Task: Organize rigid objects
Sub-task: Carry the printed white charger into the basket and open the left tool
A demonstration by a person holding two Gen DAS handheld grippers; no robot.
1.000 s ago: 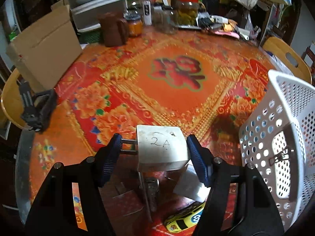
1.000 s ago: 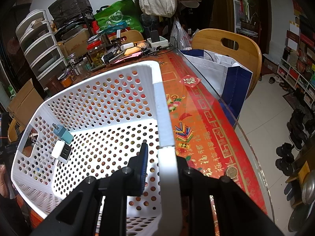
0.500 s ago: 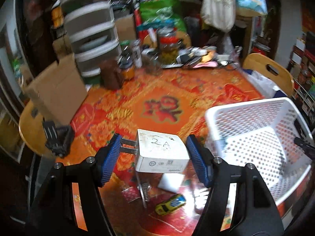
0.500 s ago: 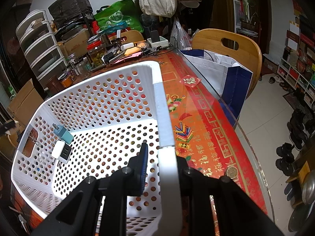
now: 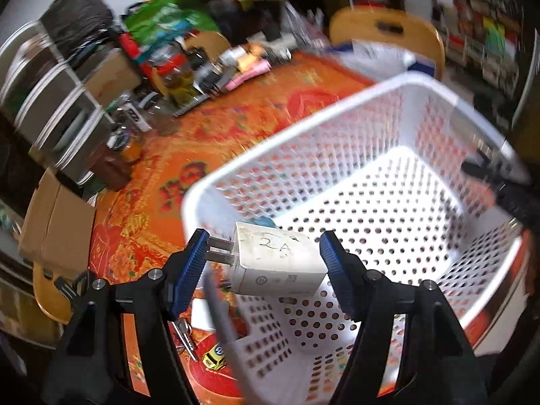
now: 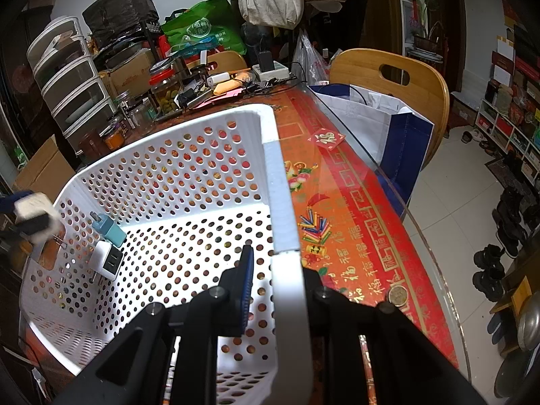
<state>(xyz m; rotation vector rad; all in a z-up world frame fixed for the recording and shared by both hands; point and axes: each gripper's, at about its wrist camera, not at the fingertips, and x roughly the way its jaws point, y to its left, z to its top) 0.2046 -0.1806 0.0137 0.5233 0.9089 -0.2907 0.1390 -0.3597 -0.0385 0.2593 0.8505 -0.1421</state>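
**A:** Status on the left gripper [image 5: 264,257]?

**B:** Clamped on the white charger [image 5: 278,263], "2A" handwritten on top. Prongs press against the left blue pad, body against the right pad. It hangs over the left rim of the white basket [image 5: 337,128], above the basket's near-left corner. Frame is motion-blurred.

**A:** Right gripper [image 6: 276,281]?

**B:** Pinched on the basket's right wall [image 6: 281,209]. One blue pad is inside the basket; the other finger sits outside and is mostly hidden by the rim.

**A:** What's in the basket?

**B:** Two plugs against the left wall: a teal adapter [image 6: 108,231] and a white dual-port USB charger [image 6: 107,260], touching each other. The rest of the perforated floor shows nothing else.

**A:** Anything loose on the table?

**B:** On the red-orange tablecloth [image 5: 236,114], by the basket's near-left corner: a yellow toy car [image 5: 213,359] and a small metal piece [image 5: 185,335], possibly a key, can't tell. A coin [image 6: 397,296] lies near the table's right edge.

**A:** Far edge?

**B:** Jars [image 6: 165,92], drawers [image 6: 74,91], clutter.
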